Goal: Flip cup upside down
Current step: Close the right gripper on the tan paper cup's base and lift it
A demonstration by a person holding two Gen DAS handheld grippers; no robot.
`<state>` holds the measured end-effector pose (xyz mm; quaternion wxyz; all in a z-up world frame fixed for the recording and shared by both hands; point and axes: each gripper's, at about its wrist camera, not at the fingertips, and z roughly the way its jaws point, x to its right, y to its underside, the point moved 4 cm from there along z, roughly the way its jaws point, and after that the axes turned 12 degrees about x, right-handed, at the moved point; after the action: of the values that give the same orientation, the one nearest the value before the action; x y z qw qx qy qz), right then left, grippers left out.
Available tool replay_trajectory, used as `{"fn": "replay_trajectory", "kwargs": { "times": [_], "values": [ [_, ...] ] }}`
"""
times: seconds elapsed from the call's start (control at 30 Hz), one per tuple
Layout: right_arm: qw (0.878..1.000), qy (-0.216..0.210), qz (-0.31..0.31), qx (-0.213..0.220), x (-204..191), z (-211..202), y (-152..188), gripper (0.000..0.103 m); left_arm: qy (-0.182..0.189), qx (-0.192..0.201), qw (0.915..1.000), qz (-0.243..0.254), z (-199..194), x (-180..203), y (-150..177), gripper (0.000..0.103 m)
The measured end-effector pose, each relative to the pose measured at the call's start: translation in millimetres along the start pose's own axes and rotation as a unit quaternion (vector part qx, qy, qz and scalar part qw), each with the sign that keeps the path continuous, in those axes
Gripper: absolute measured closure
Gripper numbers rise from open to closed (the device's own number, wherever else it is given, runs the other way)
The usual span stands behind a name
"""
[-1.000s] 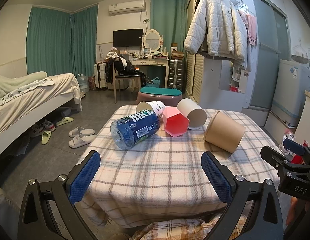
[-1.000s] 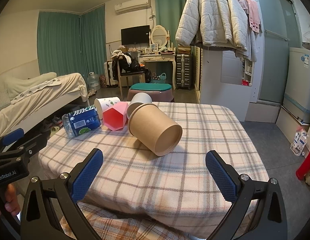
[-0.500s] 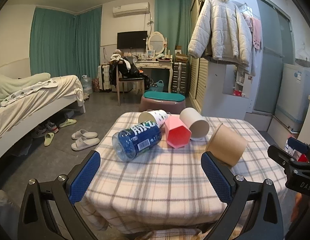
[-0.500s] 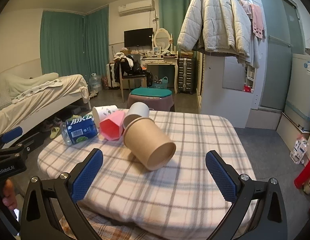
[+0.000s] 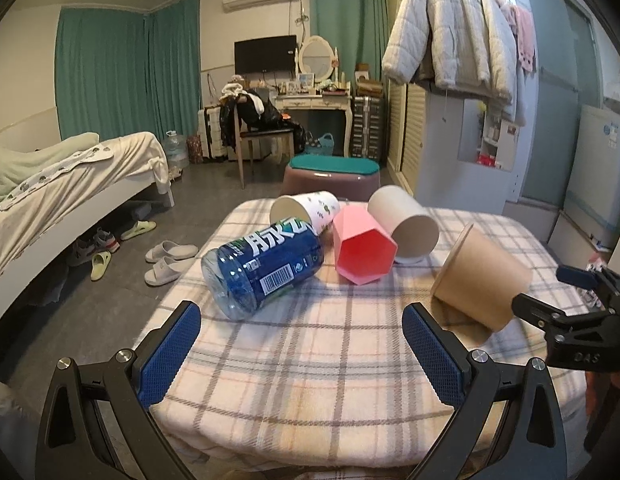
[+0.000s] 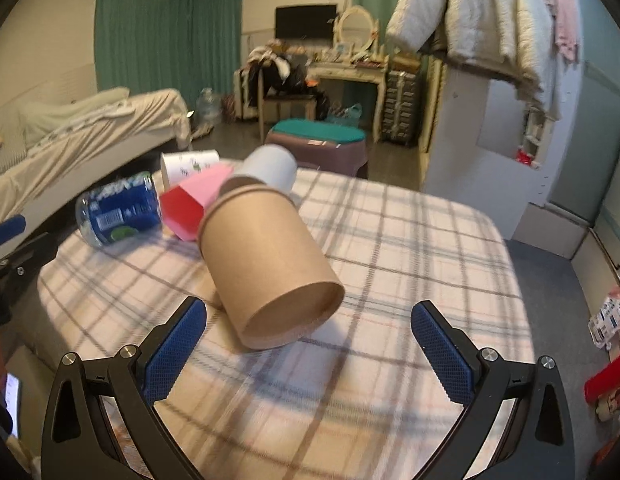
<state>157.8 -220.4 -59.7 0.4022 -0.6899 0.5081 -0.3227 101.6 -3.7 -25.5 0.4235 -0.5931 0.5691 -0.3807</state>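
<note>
— Which one is closer to the brown paper cup [image 6: 265, 268]?

— The right gripper [image 6: 307, 354], I'd say. The cup lies dead ahead of it and slightly left of the middle of its gap, with its open mouth turned toward the fingers. The left gripper [image 5: 301, 354] faces the middle of the table [image 5: 310, 360]; from there the cup sits off toward the table's right edge, beyond its right finger.

— How does the cup lie?

— On its side on the plaid cloth, long axis running from the near right part of the table back toward the cluster at the far side. The base points away, near the pink hexagonal cup [image 6: 193, 204] and the white cup [image 6: 269, 168]; whether it touches them I can't tell.

— Are the fingers on anything?

— No. Both pairs are spread wide and hold nothing. The right pair looks wider than the cup's mouth.

— And the cup itself?

— Plain kraft paper, slightly tapered, a ridge near the base, empty inside. It looks light and easy to roll or dent. The blue bottle [image 5: 265, 268] and the printed white cup [image 5: 305, 212] lie further left, well clear.
</note>
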Motion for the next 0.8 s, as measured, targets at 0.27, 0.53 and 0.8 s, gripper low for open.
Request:
{"fn": "replay_trajectory", "kwargs": {
  "times": [0.27, 0.53, 0.8],
  "values": [
    [0.999, -0.032, -0.021, -0.034, -4.3, 34.7, 0.5, 0.003, 0.009, -0.013, 0.9997, 0.017, 21.3, 3.3, 10.3, 0.000],
    [0.998, -0.039, -0.017, -0.054, -16.8, 36.7, 2.1, 0.020, 0.017, -0.017, 0.9997, 0.007, 28.1, -2.7, 15.2, 0.000],
    [0.992, 0.063, 0.091, -0.055, -35.5, -3.7, 12.6, 0.020, 0.026, -0.009, 0.9995, -0.017, 20.9, -21.3, 17.8, 0.000]
  ]
}}
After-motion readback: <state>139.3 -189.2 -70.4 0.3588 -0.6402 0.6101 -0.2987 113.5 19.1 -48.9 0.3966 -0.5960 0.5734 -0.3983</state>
